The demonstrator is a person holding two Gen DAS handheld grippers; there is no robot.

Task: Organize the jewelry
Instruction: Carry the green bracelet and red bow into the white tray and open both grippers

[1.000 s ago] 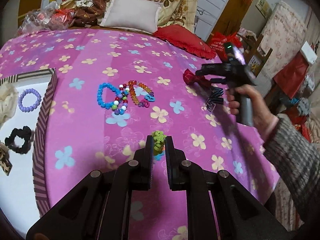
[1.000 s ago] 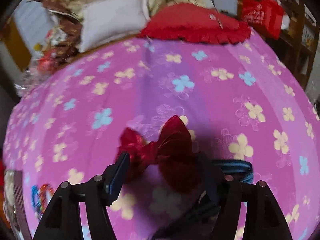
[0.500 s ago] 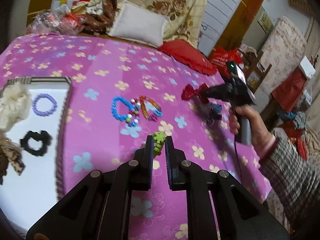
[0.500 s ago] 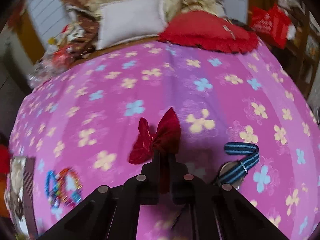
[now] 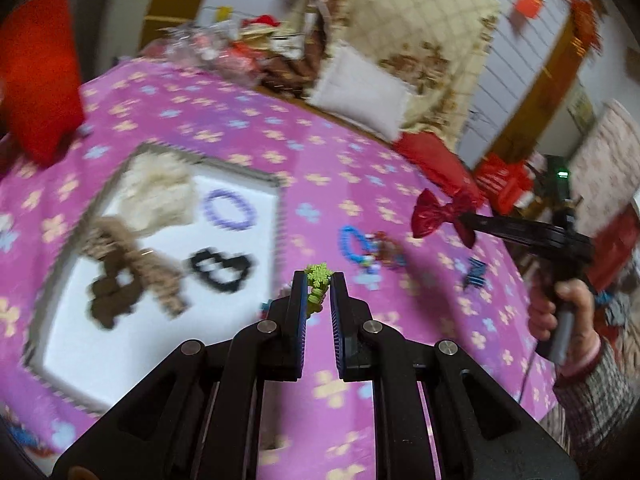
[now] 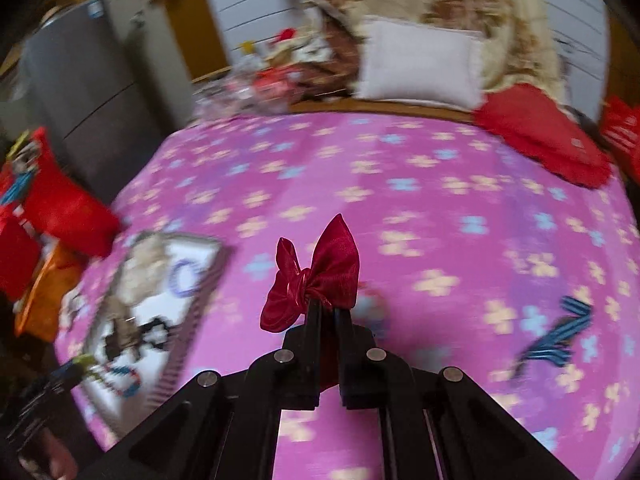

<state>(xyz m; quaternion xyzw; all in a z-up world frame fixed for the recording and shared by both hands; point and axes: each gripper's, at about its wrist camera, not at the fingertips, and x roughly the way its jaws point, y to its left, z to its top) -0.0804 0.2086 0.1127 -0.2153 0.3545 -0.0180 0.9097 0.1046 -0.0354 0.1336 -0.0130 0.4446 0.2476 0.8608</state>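
**Both grippers loaded; white tray lying forward and left of each**

The left gripper (image 5: 319,280) is clamping a small green flower-shaped ornament (image 5: 318,276) between its two pads, with the ornament standing roughly upright and projecting just past the fingertips. The right gripper (image 6: 327,307) is pinching a red satin bow (image 6: 312,276) at its knot, the two loops fanning up and to the left above the closed fingers. In the left wrist view the same bow (image 5: 442,216) is hanging in the air above the pink flowered bedspread (image 5: 360,184), clear of the fabric.

The governing relation is the bearing of the white tray (image 5: 276,216). From the left gripper it is lying immediately forward and to the left, its striped near edge just beside the fingertips. From the right gripper the tray (image 6: 208,280) is sitting further off to the left. The left gripper is judged the nearer of the two.

The tray is already holding a purple bead bracelet (image 5: 229,209), a black scrunchie (image 5: 222,270), a cream scrunchie (image 5: 156,196) and a brown item too blurred to name.

Beaded bracelets (image 5: 368,248) and a blue striped band (image 5: 474,274) are lying on the bedspread, between the two grippers and outside the tray.
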